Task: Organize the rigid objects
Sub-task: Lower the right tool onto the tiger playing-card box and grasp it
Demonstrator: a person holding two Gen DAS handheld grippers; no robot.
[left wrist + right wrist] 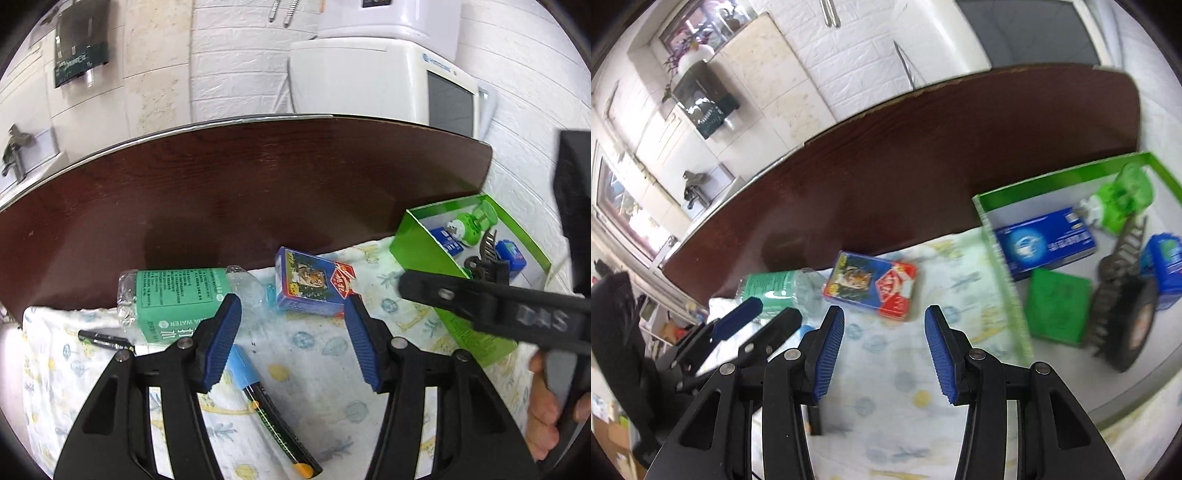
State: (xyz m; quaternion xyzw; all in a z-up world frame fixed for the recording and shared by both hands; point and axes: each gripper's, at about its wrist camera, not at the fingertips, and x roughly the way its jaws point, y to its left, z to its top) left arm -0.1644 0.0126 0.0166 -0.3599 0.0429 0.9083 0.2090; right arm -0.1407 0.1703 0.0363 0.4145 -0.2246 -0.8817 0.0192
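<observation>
A blue and red card box lies on the patterned cloth, just ahead of both grippers. My left gripper is open and empty above the cloth, over a blue-capped black marker. My right gripper is open and empty; it also shows in the left wrist view near the green tray. The tray holds blue boxes, a green item, a green pad, a comb and a tape roll.
A crushed water bottle with a green label lies left of the card box. A small black pen lies at the cloth's left. The dark wooden table reaches back to a white wall and a white appliance.
</observation>
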